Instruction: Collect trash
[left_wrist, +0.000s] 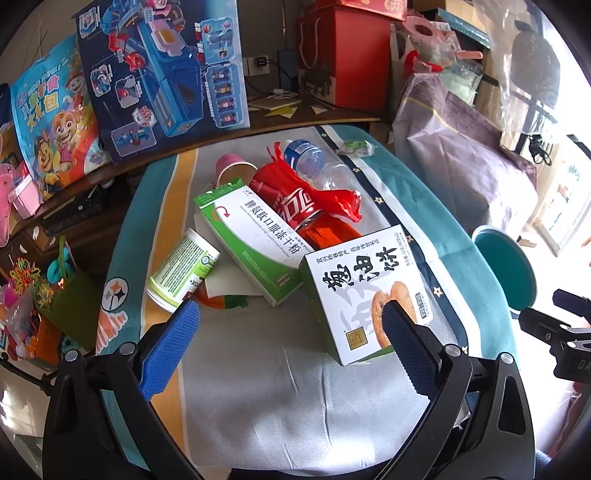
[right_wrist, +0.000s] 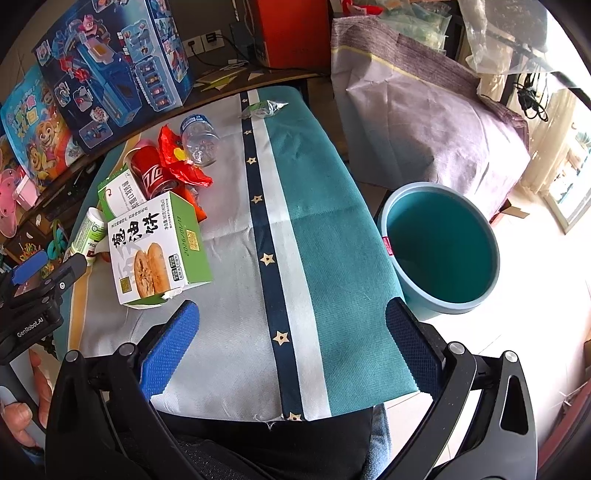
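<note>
Both grippers, left (left_wrist: 290, 317) and right (right_wrist: 291, 319), spread apart, empty; only right view shows whole bin (right_wrist: 441, 254), left shows cup (left_wrist: 236, 168).

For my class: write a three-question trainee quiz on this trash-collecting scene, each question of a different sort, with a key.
1. True or false: the teal bin already holds trash.
2. Which item lies nearest the left gripper? A) biscuit box B) red can C) clear bottle
3. Fill in: the small wrapper lies apart from the pile, at the cloth's ____ edge.

Key: 1 false, it looks empty; 2 A; 3 far. Both grippers' jaws stand open, the right gripper over bare cloth.
</note>
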